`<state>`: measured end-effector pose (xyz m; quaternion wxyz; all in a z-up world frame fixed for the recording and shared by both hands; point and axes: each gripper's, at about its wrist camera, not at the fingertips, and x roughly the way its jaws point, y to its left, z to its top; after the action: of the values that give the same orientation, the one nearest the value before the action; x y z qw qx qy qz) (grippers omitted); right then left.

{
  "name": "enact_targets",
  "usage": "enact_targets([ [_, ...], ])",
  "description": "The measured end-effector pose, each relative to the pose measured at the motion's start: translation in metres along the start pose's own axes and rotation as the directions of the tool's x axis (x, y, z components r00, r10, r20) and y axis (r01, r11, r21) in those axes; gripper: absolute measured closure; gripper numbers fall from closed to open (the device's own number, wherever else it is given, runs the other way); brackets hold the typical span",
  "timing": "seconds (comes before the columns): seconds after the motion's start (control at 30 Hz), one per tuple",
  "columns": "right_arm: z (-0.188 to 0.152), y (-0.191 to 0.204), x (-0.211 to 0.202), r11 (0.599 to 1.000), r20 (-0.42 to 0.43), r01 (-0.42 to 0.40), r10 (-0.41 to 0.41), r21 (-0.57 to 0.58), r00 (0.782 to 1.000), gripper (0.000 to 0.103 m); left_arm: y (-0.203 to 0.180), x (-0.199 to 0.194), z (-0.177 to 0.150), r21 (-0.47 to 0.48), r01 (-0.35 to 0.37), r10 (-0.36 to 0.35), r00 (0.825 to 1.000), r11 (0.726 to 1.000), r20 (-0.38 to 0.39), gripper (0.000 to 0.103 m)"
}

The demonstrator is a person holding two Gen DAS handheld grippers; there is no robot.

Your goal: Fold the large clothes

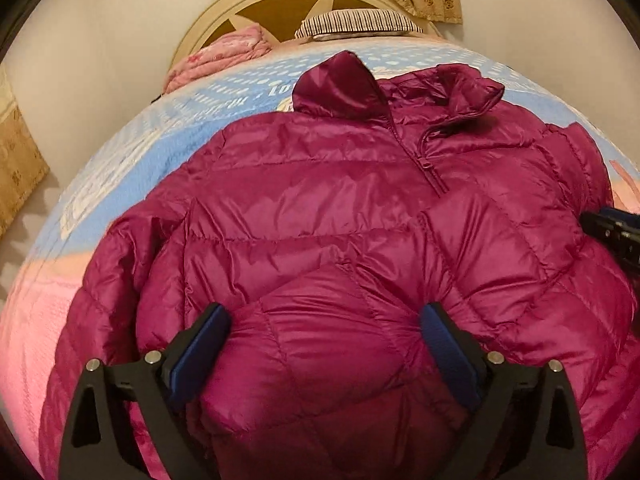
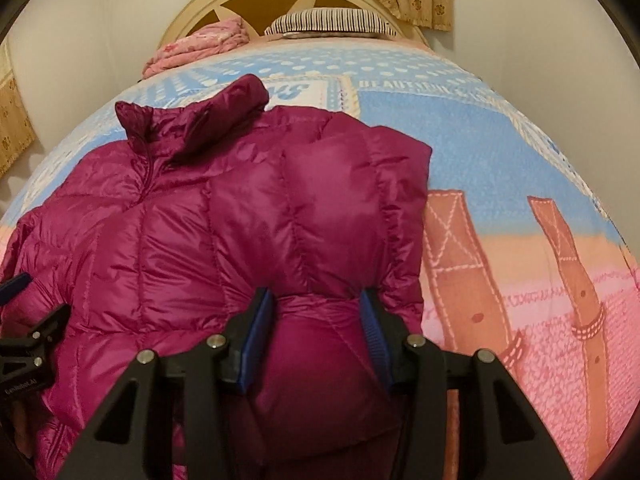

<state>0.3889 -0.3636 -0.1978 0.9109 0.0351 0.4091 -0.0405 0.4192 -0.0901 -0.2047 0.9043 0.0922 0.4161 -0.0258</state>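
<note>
there, right tool tight on magenta jacket, left tool wide

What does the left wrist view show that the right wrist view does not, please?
Only the left wrist view shows the left hand-held gripper up close, jaws wide open over the magenta quilted puffer jacket, and the jacket's zipper pull.

Only the right wrist view shows the right hand-held gripper pinching a bunched fold of the jacket, and the brown strap pattern on the blanket.

Both show the jacket on the blue and pink printed blanket, the striped pillow, the cream headboard and the pink folded cloth.
</note>
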Motion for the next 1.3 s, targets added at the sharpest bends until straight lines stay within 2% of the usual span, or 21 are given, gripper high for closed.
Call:
enact_targets([
  [0.13,0.004,0.004,-0.003,0.999,-0.011,0.026,-0.026,-0.020,1.000,0.054,0.004,0.000,-0.002,-0.031,0.028,-0.028,1.000,0.999,-0.009,0.004],
  [0.23,0.006,0.008,-0.023,0.999,0.004,0.038,-0.038,0.000,0.999,0.053,0.004,0.000,-0.003,-0.037,0.033,-0.034,0.999,0.999,-0.009,0.004],
  [0.37,-0.003,0.025,-0.048,1.000,0.035,-0.019,0.020,-0.007,0.999,0.040,0.004,0.001,-0.003,-0.041,0.038,-0.039,0.999,0.998,-0.011,0.003],
  [0.43,-0.009,0.038,-0.045,0.998,0.005,-0.033,0.033,-0.057,0.999,0.040,0.004,0.001,-0.003,-0.042,0.038,-0.039,0.999,0.998,-0.011,0.003],
  [0.5,-0.017,0.045,-0.035,0.996,-0.013,-0.012,0.011,-0.092,1.000,0.040,0.005,0.000,-0.004,-0.044,0.041,-0.041,0.999,0.998,-0.011,0.003],
  [0.63,-0.023,0.039,-0.022,0.997,-0.031,-0.017,0.015,-0.071,0.999,0.039,0.005,0.001,-0.004,-0.047,0.044,-0.045,0.999,0.998,-0.012,0.003],
  [0.8,-0.024,0.047,-0.018,0.993,-0.027,0.028,-0.031,-0.114,0.999,0.037,0.005,0.001,-0.004,-0.047,0.043,-0.044,0.999,0.998,-0.013,0.003],
  [1.03,-0.024,0.047,-0.017,0.993,-0.023,0.031,-0.034,-0.116,0.999,0.037,0.004,0.000,-0.004,-0.046,0.040,-0.041,0.999,0.998,-0.013,0.003],
  [1.2,-0.027,0.052,-0.019,0.990,-0.012,0.061,-0.063,-0.131,0.998,0.035,0.009,-0.013,-0.006,-0.042,0.037,-0.037,0.999,0.998,0.001,0.003],
  [1.3,-0.024,0.054,-0.021,0.987,-0.020,0.075,-0.078,-0.143,0.997,0.034,0.016,-0.036,-0.009,-0.023,0.049,-0.047,0.997,0.999,0.056,0.003],
])
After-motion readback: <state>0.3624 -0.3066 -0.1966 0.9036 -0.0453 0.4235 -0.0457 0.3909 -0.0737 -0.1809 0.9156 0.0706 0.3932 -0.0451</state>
